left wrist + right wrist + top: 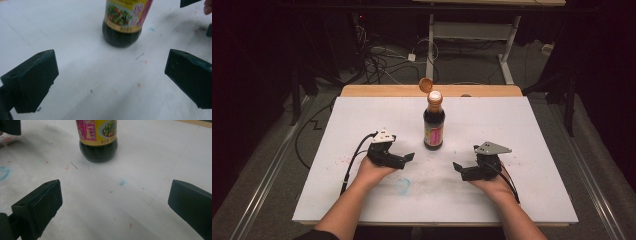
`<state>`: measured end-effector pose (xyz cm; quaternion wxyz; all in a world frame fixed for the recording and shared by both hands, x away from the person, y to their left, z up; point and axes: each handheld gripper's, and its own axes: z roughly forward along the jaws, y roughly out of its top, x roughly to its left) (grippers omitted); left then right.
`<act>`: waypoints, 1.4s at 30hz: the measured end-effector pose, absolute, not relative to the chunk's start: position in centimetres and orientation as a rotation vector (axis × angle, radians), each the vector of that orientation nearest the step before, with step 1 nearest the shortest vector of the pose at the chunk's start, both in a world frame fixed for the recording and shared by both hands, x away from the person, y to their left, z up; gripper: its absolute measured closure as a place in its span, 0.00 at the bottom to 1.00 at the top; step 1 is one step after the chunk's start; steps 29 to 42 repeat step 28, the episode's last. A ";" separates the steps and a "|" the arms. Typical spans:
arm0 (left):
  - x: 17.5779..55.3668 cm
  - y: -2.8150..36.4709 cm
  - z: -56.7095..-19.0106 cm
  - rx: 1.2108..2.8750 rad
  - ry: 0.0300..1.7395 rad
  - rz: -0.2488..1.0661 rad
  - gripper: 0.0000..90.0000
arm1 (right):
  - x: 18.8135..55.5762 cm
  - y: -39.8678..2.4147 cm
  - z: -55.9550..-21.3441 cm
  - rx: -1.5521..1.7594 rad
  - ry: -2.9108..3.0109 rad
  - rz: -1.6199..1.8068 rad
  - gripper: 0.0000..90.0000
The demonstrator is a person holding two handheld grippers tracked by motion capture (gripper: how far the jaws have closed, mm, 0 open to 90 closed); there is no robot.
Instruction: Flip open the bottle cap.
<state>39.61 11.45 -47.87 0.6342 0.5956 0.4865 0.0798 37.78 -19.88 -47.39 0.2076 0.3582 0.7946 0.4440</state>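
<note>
A dark sauce bottle (pixel 434 122) with a yellow and pink label stands upright in the middle of the white table (pixel 512 120). Its orange flip cap (pixel 426 85) hangs open behind the neck. My left gripper (pixel 406 161) rests low on the table to the left of the bottle, its jaws open and pointing toward it. In the left gripper view the bottle (pixel 122 25) stands ahead of the empty jaws of the left gripper (pixel 112 75). My right gripper (pixel 459 170) lies to the right of the bottle, also open. In its own view the right gripper (pixel 115 202) has nothing between its jaws, and the bottle (pixel 98 142) stands ahead of them.
The white sheet carries a blue smudge (pixel 403 185) near the front and small red specks. A wooden strip (pixel 377 90) runs along the table's far edge. Beyond it are floor cables (pixel 382 60) and the legs of a desk (pixel 507 50).
</note>
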 end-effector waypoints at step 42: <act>31.0 18.0 -49.2 1.238 1.077 0.285 0.00 | 33.3 -24.2 -47.9 1.023 2.091 1.284 0.01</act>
